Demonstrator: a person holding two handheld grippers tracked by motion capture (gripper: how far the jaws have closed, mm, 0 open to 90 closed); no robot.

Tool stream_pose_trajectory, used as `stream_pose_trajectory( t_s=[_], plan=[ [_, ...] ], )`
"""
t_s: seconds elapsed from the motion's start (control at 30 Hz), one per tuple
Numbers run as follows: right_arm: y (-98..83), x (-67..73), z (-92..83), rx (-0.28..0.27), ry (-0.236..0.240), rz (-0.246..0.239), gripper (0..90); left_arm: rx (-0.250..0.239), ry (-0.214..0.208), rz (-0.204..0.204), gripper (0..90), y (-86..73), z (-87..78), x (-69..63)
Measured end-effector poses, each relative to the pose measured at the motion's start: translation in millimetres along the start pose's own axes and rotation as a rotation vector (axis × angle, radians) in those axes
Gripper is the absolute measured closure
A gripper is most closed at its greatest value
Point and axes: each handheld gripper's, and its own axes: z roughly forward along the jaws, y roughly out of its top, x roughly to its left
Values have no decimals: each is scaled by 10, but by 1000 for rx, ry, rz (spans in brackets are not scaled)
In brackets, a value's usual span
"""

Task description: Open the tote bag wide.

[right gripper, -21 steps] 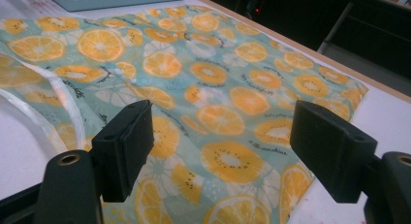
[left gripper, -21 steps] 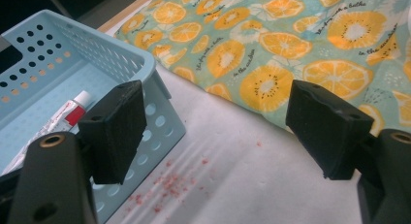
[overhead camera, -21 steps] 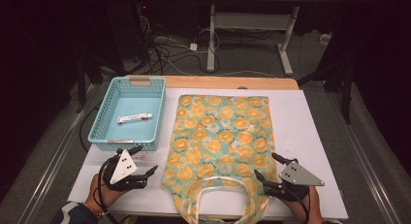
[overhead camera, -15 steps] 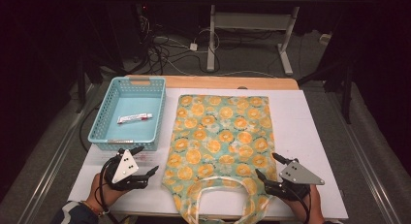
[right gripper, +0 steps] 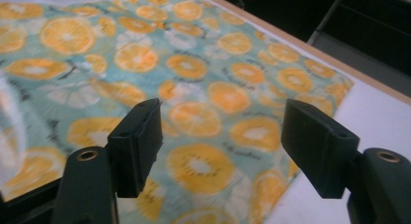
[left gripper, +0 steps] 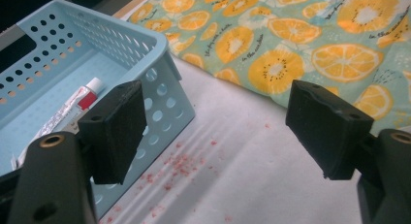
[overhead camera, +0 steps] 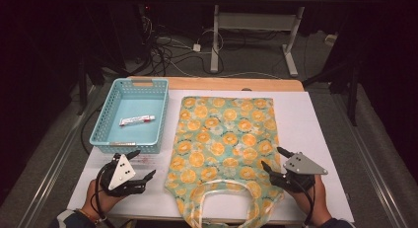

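Bag (overhead camera: 226,139) with orange slices lies flat on the table (overhead camera: 315,134). Left gripper (overhead camera: 140,166) and right gripper (overhead camera: 270,159) are wide open, holding nothing.

Place: a lab or test room, not a home.
Surroundings: dark curtained walls around one lit table (overhead camera: 315,119) with a white top.
Floor at 12 o'clock: tangled cables (overhead camera: 167,50) and a power strip (overhead camera: 197,47) on grey carpet.
Furniture at 12 o'clock: the metal legs of an adjustable desk (overhead camera: 256,25).
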Motion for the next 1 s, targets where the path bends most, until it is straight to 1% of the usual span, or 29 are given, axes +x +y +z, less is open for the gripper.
stream_pose_trajectory(
  t_s=[0.07, 0.1, 0.13, 0.17, 0.23, 0.27, 0.3, 0.37, 0.4, 0.43, 0.5, 0.53, 0.57, 0.6, 0.63, 0.67, 0.7, 0.73, 0.77, 0.8, 0.83, 0.87, 0.9, 0.93, 0.97, 1.0],
  plan=[
    [35, -78, 29, -6, -10, 8, 361, -1, -2, -2, 220, -6, 2, -1],
    [35, -78, 29, -6, -10, 8, 361, 0, -2, -2, 220, -10, 3, 0],
    [56, -124, 51, 0, -8, 17, 389, 2, -3, 0, 220, -14, 8, 2],
    [91, -231, 100, -7, -16, 20, 455, 4, -4, 1, 220, -16, 11, 4],
    [121, -320, 150, 0, -30, 15, 502, 8, -6, 1, 220, -18, 16, 6],
    [137, -377, 184, 9, -28, 18, 535, 8, -6, 2, 221, -19, 16, 4],
    [137, -377, 184, 9, -28, 18, 535, 8, -8, 3, 221, -21, 17, 2],
    [173, -515, 280, 26, -11, 51, 557, 10, -14, -1, 222, -23, 24, -5],
    [204, -631, 391, 52, -12, 61, 597, 11, -15, -1, 222, -23, 27, -8],
    [204, -631, 391, 52, -12, 61, 597, 13, -17, 0, 222, -22, 33, -11],
    [229, -742, 525, 88, -22, 67, 597, 19, -19, 4, 221, -21, 43, -16],
    [236, -803, 599, 107, -17, 97, 594, 22, -19, 6, 221, -21, 47, -17],
    [240, -914, 767, 158, -26, 134, 571, 23, -19, 4, 221, -21, 50, -17],
    [240, -914, 767, 158, -26, 134, 571, 24, -17, 3, 221, -21, 54, -17],
    [229, -1011, 933, 205, -46, 157, 552, 25, -17, 2, 221, -21, 56, -16],
    [224, -1045, 998, 227, -57, 166, 519, 26, -18, 1, 221, -20, 58, -15],
    [208, -1098, 1094, 250, -77, 196, 502, 22, -21, -6, 222, -20, 64, -15],
    [197, -1129, 1150, 261, -74, 219, 500, 22, -22, -7, 224, -20, 67, -16],
    [197, -1129, 1150, 261, -74, 219, 500, 23, -25, -5, 224, -20, 71, -18],
    [180, -1181, 1290, 305, -86, 229, 491, 25, -29, -3, 225, -21, 75, -21],
    [180, -1181, 1290, 305, -86, 229, 491, 31, -29, 5, 225, -21, 78, -25],
    [173, -1193, 1353, 335, -105, 217, 483, 33, -31, 11, 225, -23, 82, -32],
    [153, -1217, 1427, 358, -98, 236, 483, 33, -33, 12, 225, -24, 84, -35],
    [134, -1237, 1475, 370, -107, 259, 482, 32, -36, 12, 225, -25, 85, -37],
    [113, -1249, 1519, 383, -119, 269, 485, 30, -38, 11, 225, -27, 86, -38],
    [62, -1275, 1588, 391, -117, 302, 535, 28, -42, 13, 225, -31, 86, -37]
  ],
)
